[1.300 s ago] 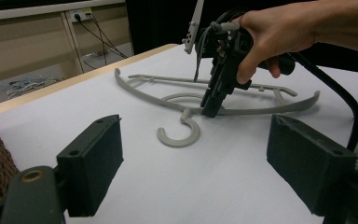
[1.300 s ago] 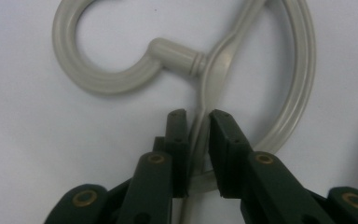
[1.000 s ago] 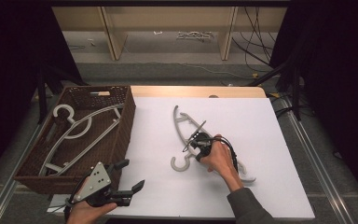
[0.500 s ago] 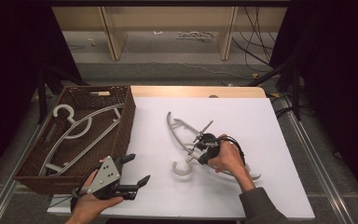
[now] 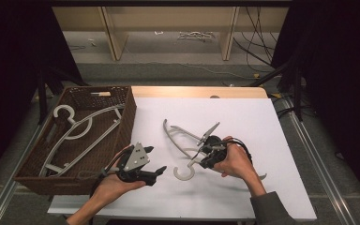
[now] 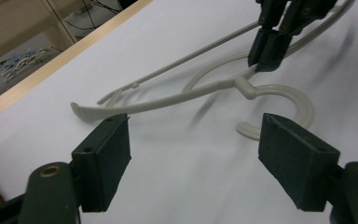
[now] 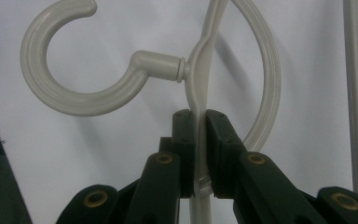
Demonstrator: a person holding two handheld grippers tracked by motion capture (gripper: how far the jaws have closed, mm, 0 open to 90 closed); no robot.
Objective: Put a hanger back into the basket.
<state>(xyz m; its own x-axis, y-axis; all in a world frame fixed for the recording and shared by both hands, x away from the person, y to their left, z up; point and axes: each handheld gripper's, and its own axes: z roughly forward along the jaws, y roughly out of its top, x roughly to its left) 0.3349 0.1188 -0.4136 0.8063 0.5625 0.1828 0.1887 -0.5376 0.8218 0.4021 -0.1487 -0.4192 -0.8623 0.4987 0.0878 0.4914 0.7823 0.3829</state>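
From the high view, the right gripper [image 5: 205, 154] clamps a pale grey hanger [image 5: 183, 140] near the middle of the white desk [image 5: 243, 117], toward its near edge; the left gripper [image 5: 157, 171] hovers by the near left, beside a wicker basket [image 5: 126, 117]. In the left gripper view, its jaws gape wide around nothing, facing the hanger's hook [image 6: 284, 100]. In the right gripper view, the jaws pinch the hanger's arm just beside the hook [image 7: 74, 60].
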